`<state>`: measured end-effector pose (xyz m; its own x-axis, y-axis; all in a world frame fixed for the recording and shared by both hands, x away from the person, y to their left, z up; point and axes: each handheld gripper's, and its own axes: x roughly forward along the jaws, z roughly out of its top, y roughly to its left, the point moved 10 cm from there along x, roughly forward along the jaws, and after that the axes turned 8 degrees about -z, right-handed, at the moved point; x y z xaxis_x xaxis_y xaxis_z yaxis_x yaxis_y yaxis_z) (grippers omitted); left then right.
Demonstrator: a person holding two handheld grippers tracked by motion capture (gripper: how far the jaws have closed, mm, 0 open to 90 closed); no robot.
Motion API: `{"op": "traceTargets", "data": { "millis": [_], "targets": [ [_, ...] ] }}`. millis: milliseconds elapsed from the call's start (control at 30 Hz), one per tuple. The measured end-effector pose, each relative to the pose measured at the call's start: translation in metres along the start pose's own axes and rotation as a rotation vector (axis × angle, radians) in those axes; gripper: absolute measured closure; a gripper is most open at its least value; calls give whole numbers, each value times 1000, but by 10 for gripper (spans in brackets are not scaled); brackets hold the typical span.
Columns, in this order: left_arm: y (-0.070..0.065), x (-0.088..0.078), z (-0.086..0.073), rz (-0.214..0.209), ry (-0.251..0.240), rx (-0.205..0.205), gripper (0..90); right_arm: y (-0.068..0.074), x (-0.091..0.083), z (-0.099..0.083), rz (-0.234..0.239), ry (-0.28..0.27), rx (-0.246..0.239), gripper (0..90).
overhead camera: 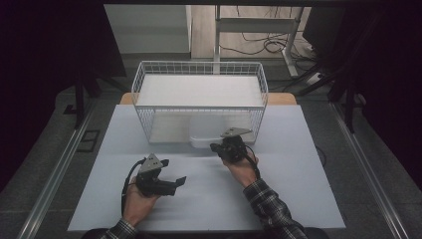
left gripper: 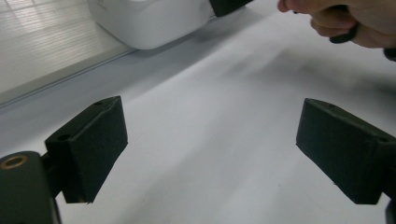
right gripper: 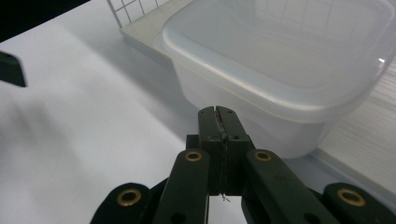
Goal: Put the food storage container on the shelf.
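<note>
Left gripper [overhead camera: 175,171] on pale blue tabletop [overhead camera: 298,164], jaws spread wide, holding nothing. Right gripper [right gripper: 218,114] with jaws pressed together, empty, tips just short of translucent white plastic tub [right gripper: 289,70]. Tub sits at front of white wire basket [overhead camera: 199,67].

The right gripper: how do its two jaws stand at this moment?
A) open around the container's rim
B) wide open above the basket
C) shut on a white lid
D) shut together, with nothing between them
D: in the right gripper view the right gripper has its jaws pressed flat together, just short of the plastic container.
</note>
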<state>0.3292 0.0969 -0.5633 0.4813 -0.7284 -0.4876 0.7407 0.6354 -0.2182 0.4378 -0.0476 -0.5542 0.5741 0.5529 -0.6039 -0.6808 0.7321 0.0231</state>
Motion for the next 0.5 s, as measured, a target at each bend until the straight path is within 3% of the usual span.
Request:
{"op": "traceTargets", "data": {
  "millis": [500],
  "targets": [
    [1,-8,-18,41,35,52,50,-6,23,5,-21,10,-1,891]
  ]
}}
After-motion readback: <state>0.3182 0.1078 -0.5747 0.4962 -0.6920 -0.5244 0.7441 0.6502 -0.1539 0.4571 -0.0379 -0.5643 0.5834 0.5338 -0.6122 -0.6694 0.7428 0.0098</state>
